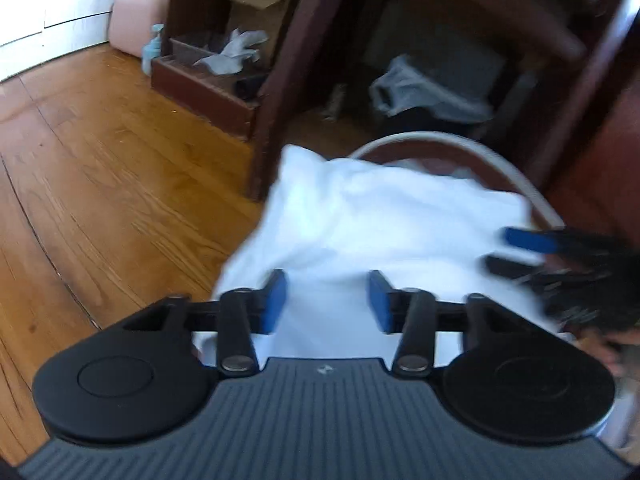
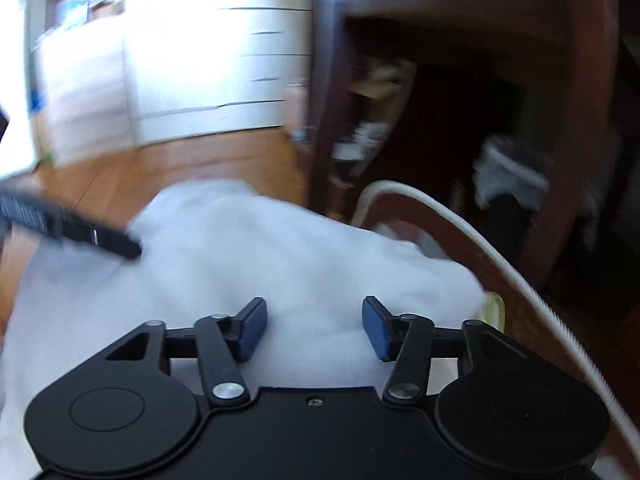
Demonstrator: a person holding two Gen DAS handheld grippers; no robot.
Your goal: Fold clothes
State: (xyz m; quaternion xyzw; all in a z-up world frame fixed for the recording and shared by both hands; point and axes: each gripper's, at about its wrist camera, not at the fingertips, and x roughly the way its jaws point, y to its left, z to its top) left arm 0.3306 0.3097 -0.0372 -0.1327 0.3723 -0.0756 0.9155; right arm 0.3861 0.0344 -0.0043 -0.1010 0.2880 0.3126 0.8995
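A white garment (image 1: pixel 372 216) lies folded over a round dark-red table with a white rim (image 1: pixel 532 184); it also shows in the right wrist view (image 2: pixel 280 256). My left gripper (image 1: pixel 328 300) is open over the cloth's near part, its blue pads apart with nothing between them. My right gripper (image 2: pixel 314 328) is open over the cloth too. The right gripper's fingers (image 1: pixel 528 240) show at the right in the left wrist view. The left gripper's finger (image 2: pixel 100 238) shows at the left in the right wrist view. Both views are blurred.
Wooden floor (image 1: pixel 100 160) lies to the left. A dark wooden shelf unit (image 1: pixel 280 60) with clutter stands behind the table. A pink case (image 1: pixel 136 20) and a blue bottle (image 1: pixel 152 48) stand by white drawers (image 2: pixel 224 64). A grey bag (image 1: pixel 424 88) lies under the shelf.
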